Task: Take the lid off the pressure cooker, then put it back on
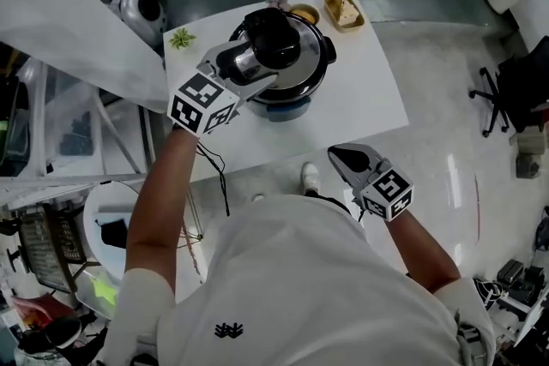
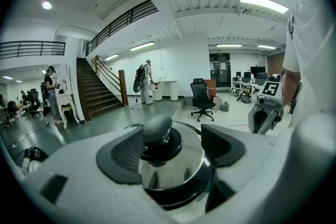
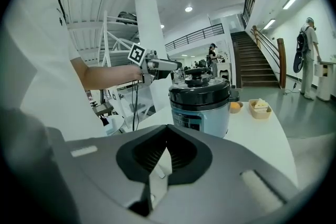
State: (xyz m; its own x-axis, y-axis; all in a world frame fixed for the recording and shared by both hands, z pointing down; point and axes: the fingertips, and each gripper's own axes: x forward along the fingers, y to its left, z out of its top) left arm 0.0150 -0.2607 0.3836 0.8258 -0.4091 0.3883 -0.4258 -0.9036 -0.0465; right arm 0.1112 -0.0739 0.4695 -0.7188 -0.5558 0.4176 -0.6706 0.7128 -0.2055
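Right claw (image 1: 347, 159), head view: held near your body, off the surface (image 1: 369, 90); left claw (image 1: 250, 69) is over the pressure cooker (image 1: 287, 107). Left gripper view: jaws apart, lid knob (image 2: 156, 129) between them, lid (image 2: 178, 170) seated just below. Right gripper view: jaws together, empty; cooker straight ahead, well apart.

White table (image 1: 369, 90), seen from the head view. A green sprig (image 1: 182, 38) lies at its 10 o'clock corner. A small bowl with orange contents (image 1: 304, 14) stands at 12 o'clock. Just beside it, at 1 o'clock, a tan tray (image 1: 345, 11) holds a pale wedge. A black office chair (image 1: 502, 94) stands on the floor at 3 o'clock, well apart from the table. In the left gripper view, a staircase (image 2: 97, 94) rises at 9 o'clock.
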